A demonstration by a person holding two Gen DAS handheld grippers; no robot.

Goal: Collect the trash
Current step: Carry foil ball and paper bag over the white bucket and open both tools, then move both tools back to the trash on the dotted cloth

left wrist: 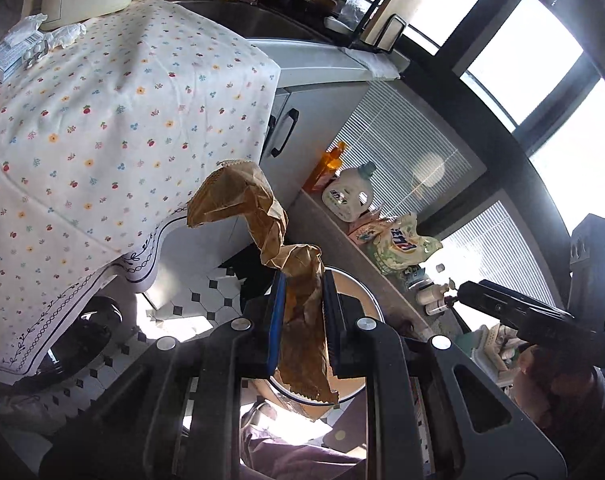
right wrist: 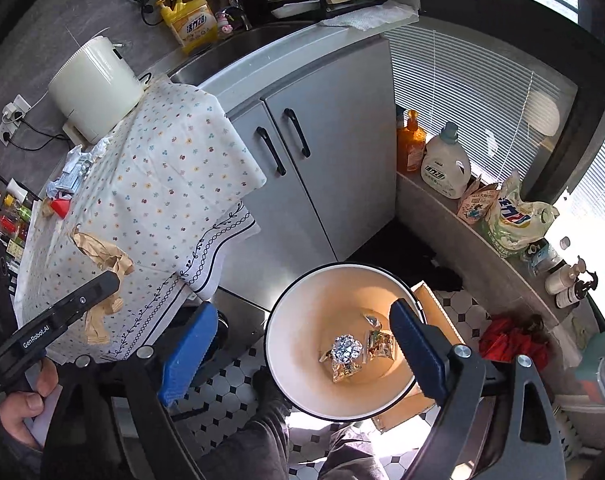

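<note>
Left wrist: tool (left wrist: 302,320) pinches crumpled paper bag (left wrist: 262,216) (brown).

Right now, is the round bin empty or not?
Not empty. The bin holds a foil ball and clear wrappers at its bottom.
</note>
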